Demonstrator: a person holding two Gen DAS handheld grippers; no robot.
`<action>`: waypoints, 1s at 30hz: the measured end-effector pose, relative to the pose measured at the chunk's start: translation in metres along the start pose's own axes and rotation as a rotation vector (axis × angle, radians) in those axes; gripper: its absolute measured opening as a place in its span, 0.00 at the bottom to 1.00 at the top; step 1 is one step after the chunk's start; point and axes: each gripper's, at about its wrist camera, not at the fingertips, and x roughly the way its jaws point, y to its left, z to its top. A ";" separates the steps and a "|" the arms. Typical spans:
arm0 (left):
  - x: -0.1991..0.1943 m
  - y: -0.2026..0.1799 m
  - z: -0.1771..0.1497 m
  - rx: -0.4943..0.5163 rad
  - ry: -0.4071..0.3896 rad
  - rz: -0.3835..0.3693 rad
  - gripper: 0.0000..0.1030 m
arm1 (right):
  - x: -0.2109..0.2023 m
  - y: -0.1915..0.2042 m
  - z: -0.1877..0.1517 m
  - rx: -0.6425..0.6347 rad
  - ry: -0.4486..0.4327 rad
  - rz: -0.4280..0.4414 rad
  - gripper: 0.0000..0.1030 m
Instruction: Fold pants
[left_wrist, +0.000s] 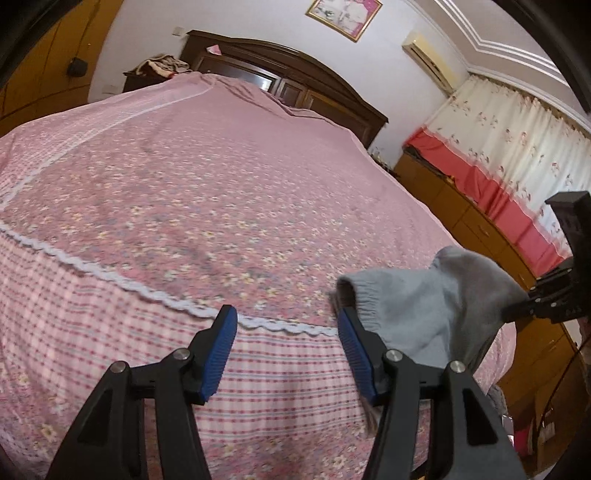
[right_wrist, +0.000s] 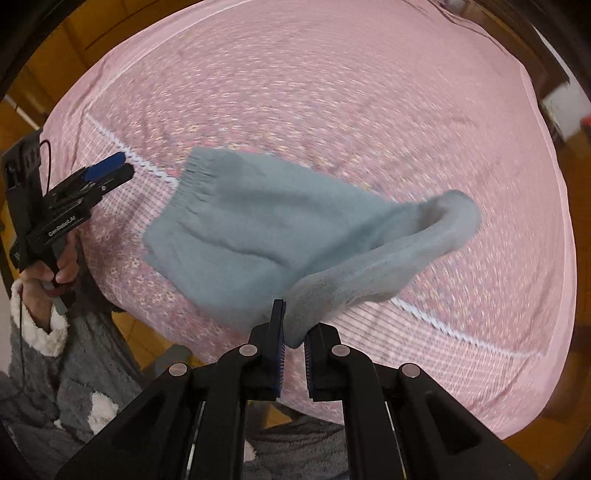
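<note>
I have the grey-blue fleece pants (right_wrist: 258, 229) pinched in my right gripper (right_wrist: 293, 354), hanging above the pink floral bedspread (right_wrist: 369, 92), their long axis running away to the left toward the elastic waistband (right_wrist: 192, 177). My left gripper (left_wrist: 288, 354) is spread and empty — the waistband sits just to its right, so that hand is nearer. Only the right wrist view shows the pinch itself.
</note>
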 end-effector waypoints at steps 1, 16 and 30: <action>-0.002 0.002 -0.002 -0.007 0.002 0.001 0.58 | 0.001 0.007 0.004 -0.017 0.001 -0.004 0.09; -0.007 0.027 -0.001 -0.053 0.024 0.027 0.58 | 0.000 0.094 0.026 -0.300 0.011 -0.044 0.09; 0.044 0.013 -0.002 -0.131 0.181 -0.244 0.18 | 0.000 0.097 -0.004 -0.498 -0.005 -0.027 0.09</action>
